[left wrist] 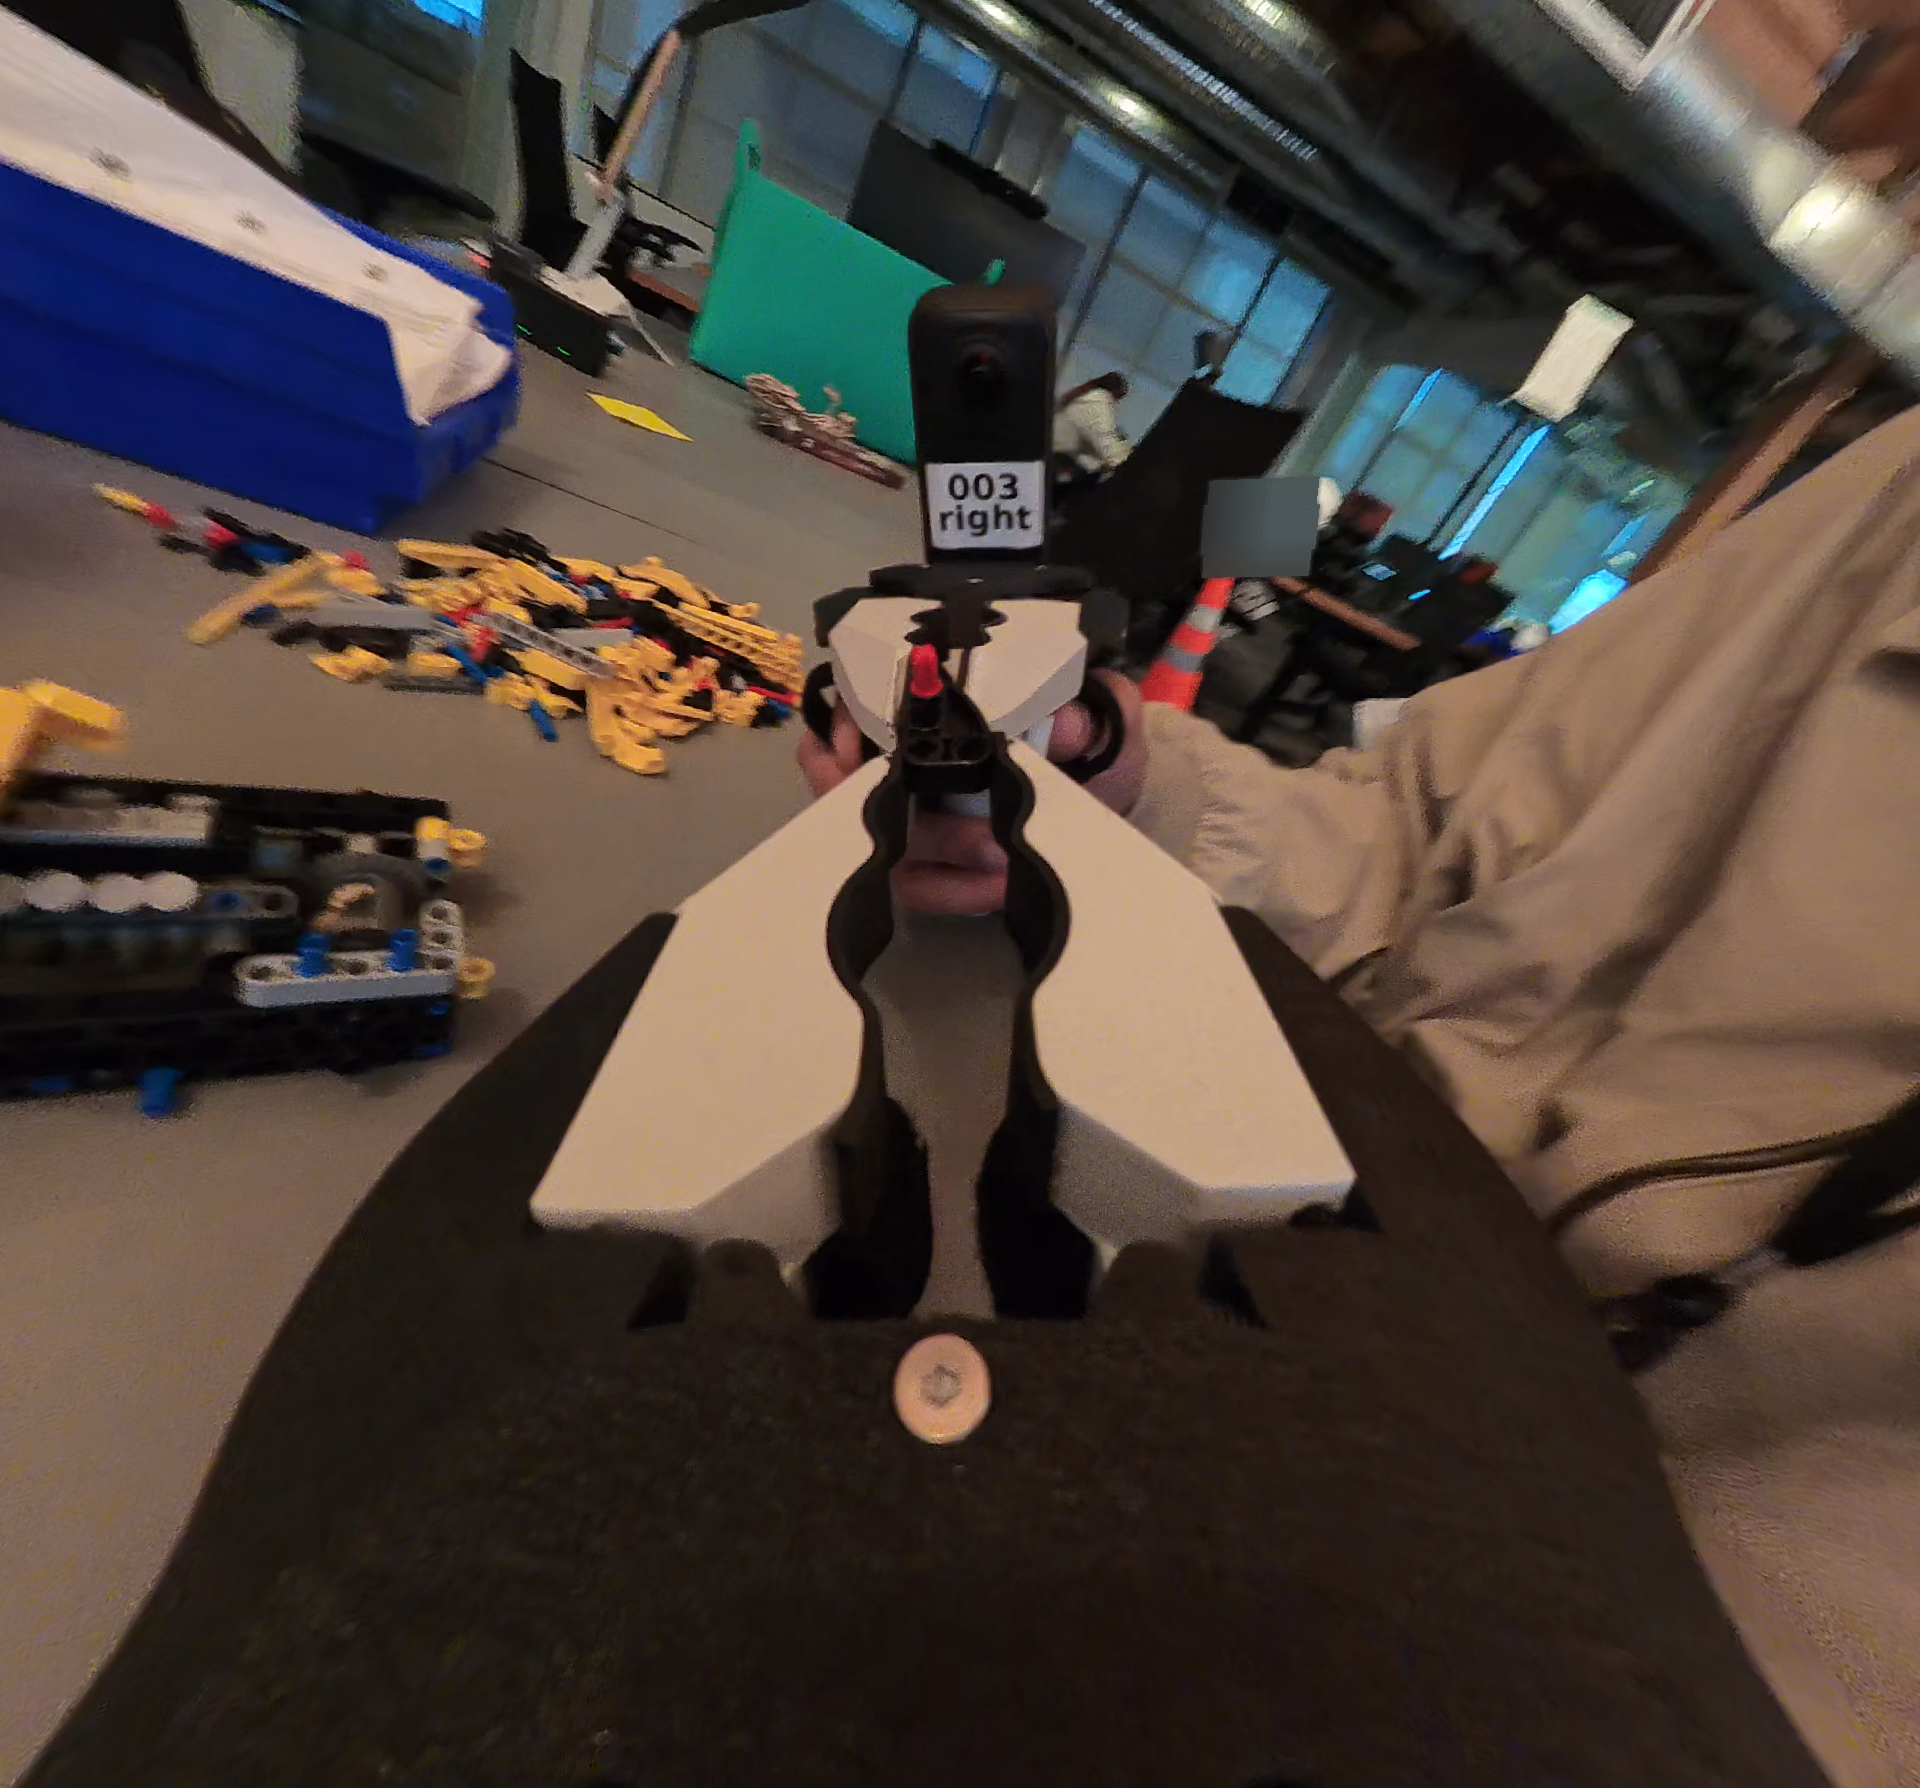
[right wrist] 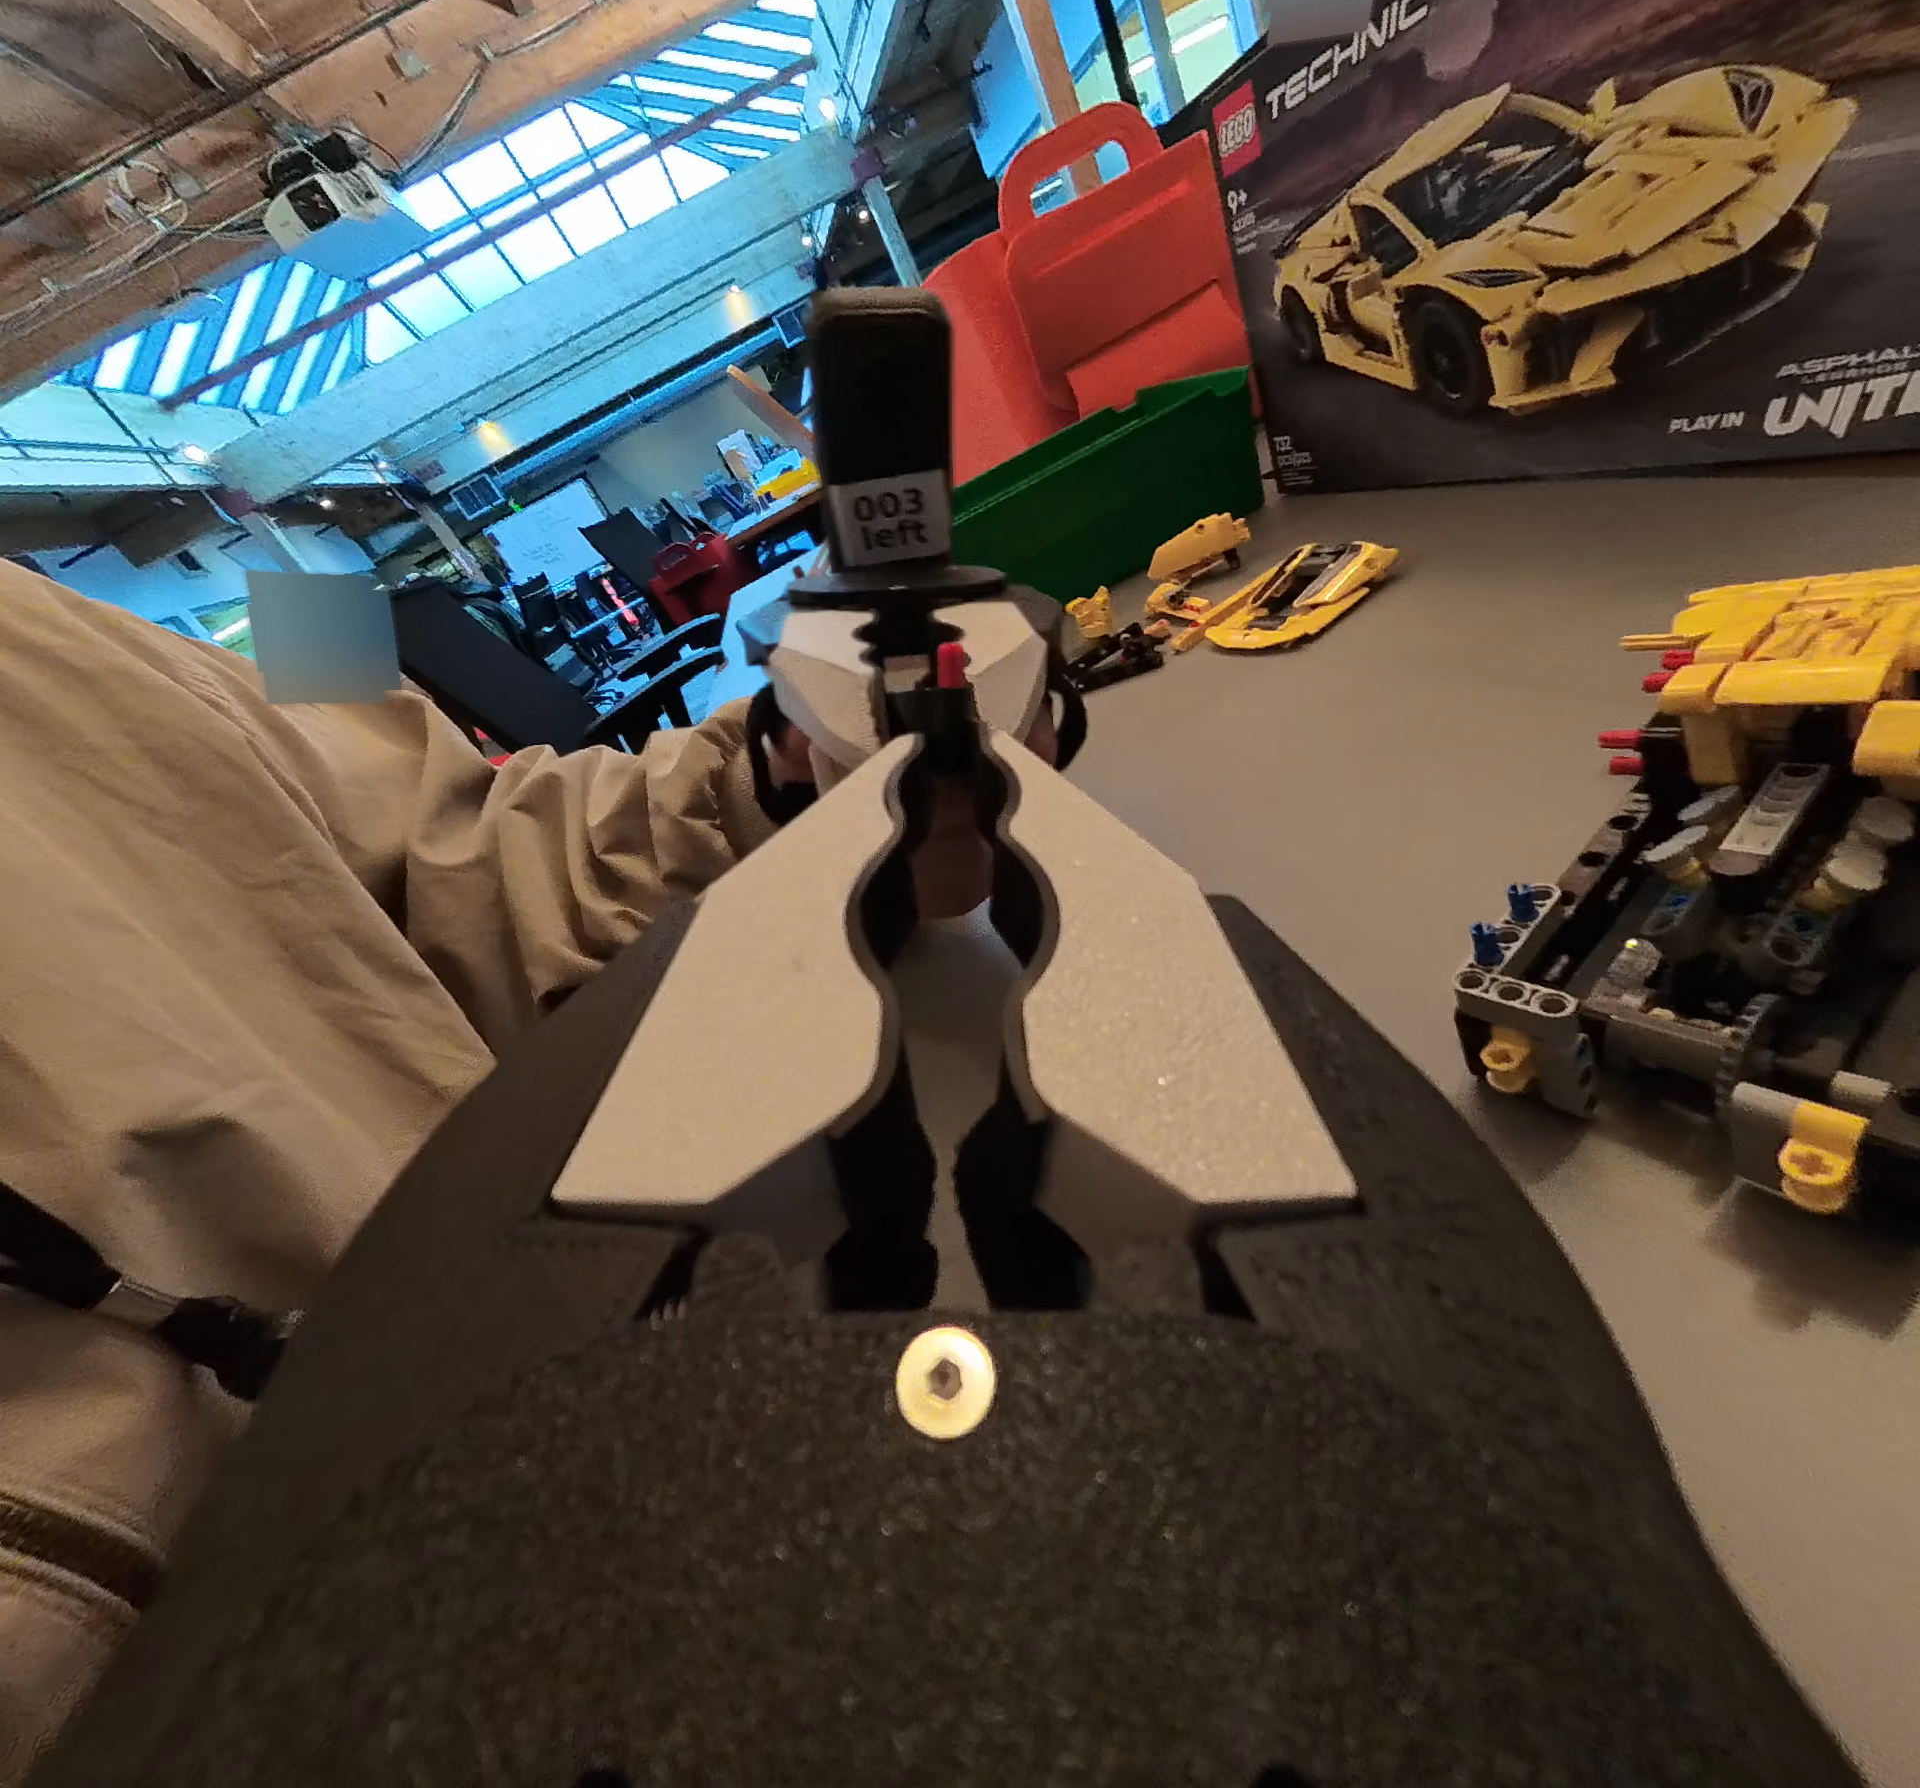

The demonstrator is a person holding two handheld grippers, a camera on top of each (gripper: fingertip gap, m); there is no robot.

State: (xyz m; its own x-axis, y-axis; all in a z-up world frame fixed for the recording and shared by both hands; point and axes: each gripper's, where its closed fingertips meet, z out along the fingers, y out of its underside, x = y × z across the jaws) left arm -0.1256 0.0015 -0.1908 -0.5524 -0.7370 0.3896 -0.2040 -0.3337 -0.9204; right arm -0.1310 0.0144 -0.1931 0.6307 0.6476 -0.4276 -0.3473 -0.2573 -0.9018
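Your left gripper (left wrist: 948, 762) and right gripper (right wrist: 940, 736) meet tip to tip, both clenched on one small black connector piece (left wrist: 943, 749) carrying a red pin (left wrist: 923, 673) (held above the table). Beside them: half-built car chassis (right wrist: 1704, 917), unfinished; loose yellow parts pile (left wrist: 540, 637) beyond.

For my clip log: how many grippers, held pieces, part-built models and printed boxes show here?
Grippers: 2 (left gripper, right gripper)
Held black piece: 1
Part-built model: 1
Printed box: 1
Total: 5
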